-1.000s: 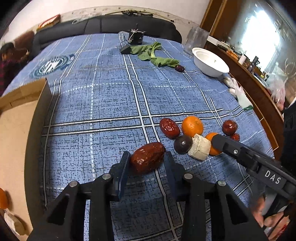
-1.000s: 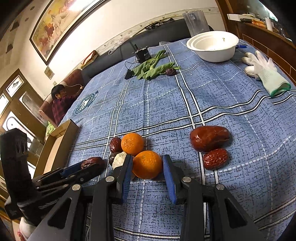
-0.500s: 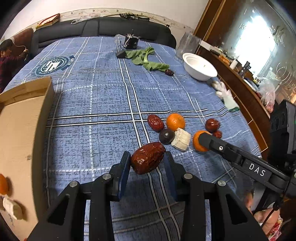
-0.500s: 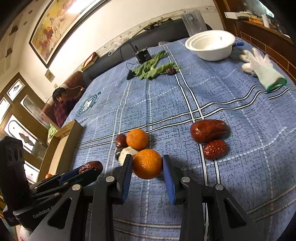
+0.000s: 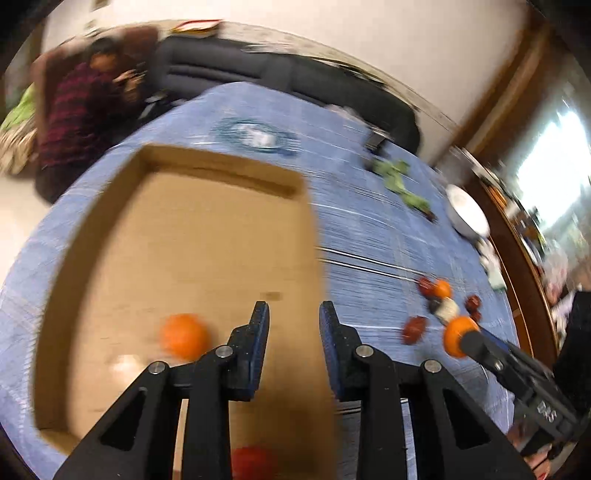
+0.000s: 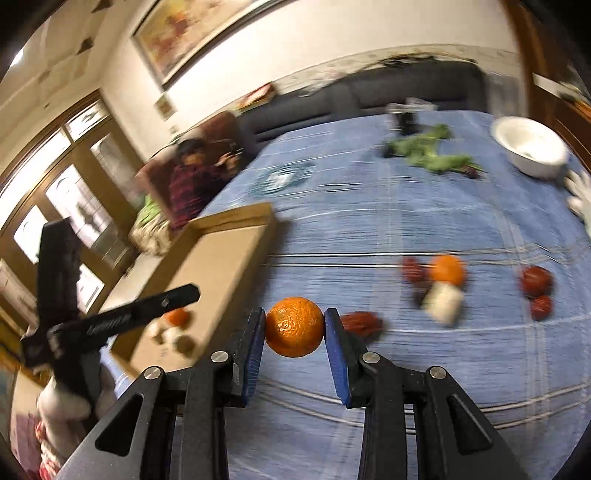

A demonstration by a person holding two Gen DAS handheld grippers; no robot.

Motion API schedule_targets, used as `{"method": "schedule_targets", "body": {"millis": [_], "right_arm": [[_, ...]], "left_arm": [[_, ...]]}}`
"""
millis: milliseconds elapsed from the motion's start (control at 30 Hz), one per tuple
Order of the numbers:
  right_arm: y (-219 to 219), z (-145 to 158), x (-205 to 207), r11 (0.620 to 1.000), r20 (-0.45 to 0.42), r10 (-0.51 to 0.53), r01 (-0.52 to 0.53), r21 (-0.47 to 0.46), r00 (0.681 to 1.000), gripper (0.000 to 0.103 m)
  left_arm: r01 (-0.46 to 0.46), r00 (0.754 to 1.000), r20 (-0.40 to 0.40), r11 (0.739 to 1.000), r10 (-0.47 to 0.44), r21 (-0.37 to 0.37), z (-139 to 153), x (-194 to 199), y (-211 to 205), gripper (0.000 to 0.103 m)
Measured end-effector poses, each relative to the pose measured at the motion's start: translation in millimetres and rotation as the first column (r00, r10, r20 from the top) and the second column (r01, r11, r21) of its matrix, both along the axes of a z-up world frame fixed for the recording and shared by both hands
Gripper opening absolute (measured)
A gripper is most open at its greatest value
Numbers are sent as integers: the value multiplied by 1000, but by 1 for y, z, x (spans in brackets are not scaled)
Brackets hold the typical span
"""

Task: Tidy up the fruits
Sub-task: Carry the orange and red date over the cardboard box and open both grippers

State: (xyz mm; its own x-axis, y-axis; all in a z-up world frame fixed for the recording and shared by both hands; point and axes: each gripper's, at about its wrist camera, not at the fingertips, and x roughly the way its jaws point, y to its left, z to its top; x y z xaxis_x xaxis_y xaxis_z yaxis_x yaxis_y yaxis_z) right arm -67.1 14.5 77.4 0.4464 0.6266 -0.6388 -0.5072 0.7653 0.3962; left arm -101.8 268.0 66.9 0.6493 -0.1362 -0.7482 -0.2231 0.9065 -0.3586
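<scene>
home living room, sofa (image 6: 406,92), painting (image 6: 192,33)

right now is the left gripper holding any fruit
No, the left gripper is open with nothing between its fingers, above the cardboard box.

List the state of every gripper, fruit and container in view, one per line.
Left hand-held gripper: open, empty, over the cardboard box.
Right hand-held gripper: shut on a tangerine, lifted above the tablecloth.
Tangerine: clamped between both pads.
Cardboard box: open-topped, holding an orange fruit.
White bowl: upright on the tablecloth.
</scene>
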Motion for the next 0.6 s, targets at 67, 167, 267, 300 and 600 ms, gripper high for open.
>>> {"method": "schedule_targets", "body": {"millis": [67,167,267,300,600], "right_arm": [[19,2,-4,1000,4,29,-29,-1,1000,36],[28,-4,-2,999,-4,28,-28,-17,1000,36],[15,-11,4,1000,-34,-20,20,-16,999,36],[8,-12,6,999,-44,-43,42,-15,998,36],[-77,-30,6,976,-96,-217,216,-24,971,35]], "left_arm": [[-32,999,2,999,32,-41,-2,-11,21,27],[-27,999,16,996,28,-81,-3,-20,29,27],[21,999,28,996,-18,-92,-2,-17,17,27],[49,998,34,994,-46,-93,-1,-13,8,27],[293,955,-14,953,-295,-71,-14,33,-102,28]]}}
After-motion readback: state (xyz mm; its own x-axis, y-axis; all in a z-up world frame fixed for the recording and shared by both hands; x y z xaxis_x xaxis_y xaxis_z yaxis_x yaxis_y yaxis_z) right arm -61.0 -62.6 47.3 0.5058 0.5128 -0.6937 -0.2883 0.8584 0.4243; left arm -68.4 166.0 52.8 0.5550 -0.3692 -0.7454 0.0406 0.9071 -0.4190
